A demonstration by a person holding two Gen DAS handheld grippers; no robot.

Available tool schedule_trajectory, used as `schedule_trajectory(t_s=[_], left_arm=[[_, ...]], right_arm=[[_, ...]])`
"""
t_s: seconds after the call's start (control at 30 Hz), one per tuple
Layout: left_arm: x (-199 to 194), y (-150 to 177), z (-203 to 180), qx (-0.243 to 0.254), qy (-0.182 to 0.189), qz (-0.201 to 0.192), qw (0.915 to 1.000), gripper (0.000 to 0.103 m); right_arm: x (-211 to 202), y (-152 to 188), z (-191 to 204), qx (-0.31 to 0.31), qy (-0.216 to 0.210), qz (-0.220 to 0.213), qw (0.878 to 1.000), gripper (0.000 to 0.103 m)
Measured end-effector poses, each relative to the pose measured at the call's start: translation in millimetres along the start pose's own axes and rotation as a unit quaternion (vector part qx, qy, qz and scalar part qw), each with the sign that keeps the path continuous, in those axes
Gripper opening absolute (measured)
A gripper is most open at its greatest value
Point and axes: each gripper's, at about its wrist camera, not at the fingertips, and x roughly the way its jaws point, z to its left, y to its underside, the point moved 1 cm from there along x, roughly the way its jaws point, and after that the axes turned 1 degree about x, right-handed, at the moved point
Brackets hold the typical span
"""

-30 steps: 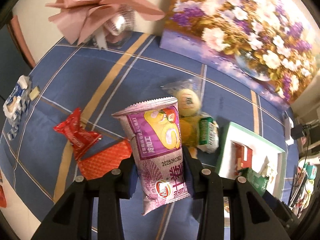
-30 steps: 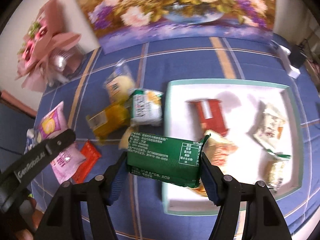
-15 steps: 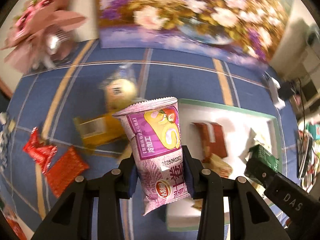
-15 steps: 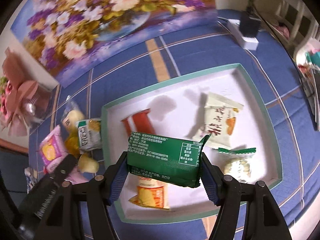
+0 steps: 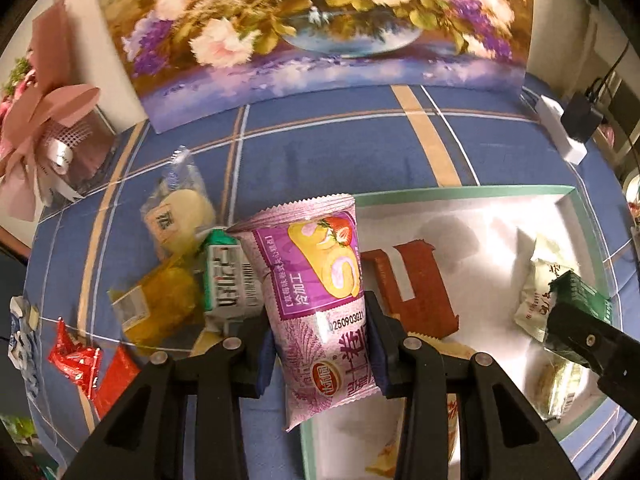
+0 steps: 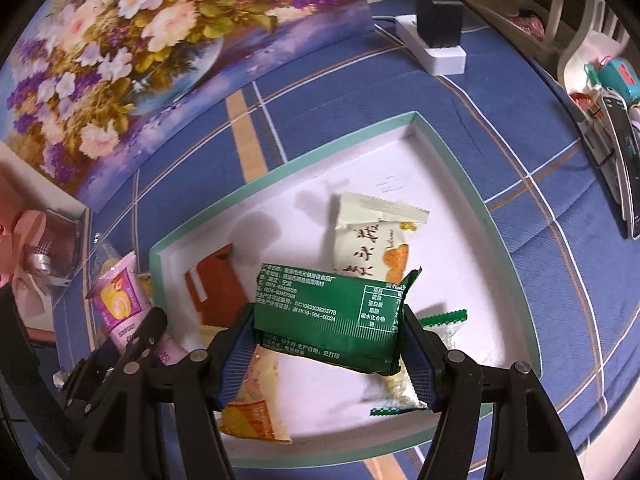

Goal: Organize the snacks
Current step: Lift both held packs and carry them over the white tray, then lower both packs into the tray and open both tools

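Note:
My left gripper (image 5: 320, 354) is shut on a purple cake-roll packet (image 5: 320, 292), held upright above the left rim of the white tray with a green rim (image 5: 460, 191). My right gripper (image 6: 328, 340) is shut on a dark green packet (image 6: 332, 320), held crosswise over the tray (image 6: 452, 168). Inside the tray lie a red-brown packet (image 6: 216, 284), a pale packet with an orange print (image 6: 372, 236), an orange-yellow packet (image 6: 256, 412) and a small green-edged one (image 6: 444, 320). In the right wrist view the purple packet (image 6: 120, 300) and left gripper show at the left.
Left of the tray lie loose snacks: a clear-wrapped yellow cake (image 5: 180, 208), a yellow packet (image 5: 160, 304), a green-white packet (image 5: 228, 276) and red packets (image 5: 84, 360). A flower painting (image 5: 312, 20) stands behind, a pink bouquet (image 5: 44, 128) at left, a power strip (image 6: 432, 48) at right.
Both grippers have carried their packets to the right, from over the loose snack pile to over the tray, rolling as they went. Each grip is unchanged.

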Motion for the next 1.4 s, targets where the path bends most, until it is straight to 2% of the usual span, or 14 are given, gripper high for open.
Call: schedule_trajectory(t_s=[0.23, 0.53, 0.7, 0.87, 0.97, 1.03, 1.2, 1.4], left_arm=[[13, -4, -18, 0.017, -0.005, -0.002, 0.9998, 0.040], [10, -10, -36, 0.031, 0.022, -0.012, 0.9992, 0.040], [10, -10, -35, 0.022, 0.038, -0.005, 0.9990, 0.040], [5, -15, -23, -0.016, 0.076, 0.013, 0.9969, 0.041], [1, -16, -18, -0.028, 0.084, 0.018, 0.9959, 0.044], [-2, -17, -16, -0.027, 0.080, 0.014, 0.9964, 0.049], [-8, -20, -6, -0.047, 0.081, 0.020, 0.9954, 0.049], [-11, -21, 8, -0.064, 0.055, 0.032, 0.9959, 0.049]], right_arm=[[7, -7, -15, 0.013, 0.010, 0.003, 1.000, 0.070], [14, -7, -21, 0.017, 0.016, 0.009, 1.000, 0.070], [16, -7, -19, 0.014, 0.017, 0.011, 1.000, 0.070], [15, -7, -13, 0.004, 0.015, 0.009, 1.000, 0.070], [13, -6, -10, -0.002, 0.015, 0.006, 1.000, 0.070], [13, -6, -8, -0.006, 0.014, 0.006, 1.000, 0.070], [13, -7, -5, -0.013, 0.007, 0.008, 1.000, 0.072], [14, -9, -2, -0.020, 0.001, 0.006, 1.000, 0.072]])
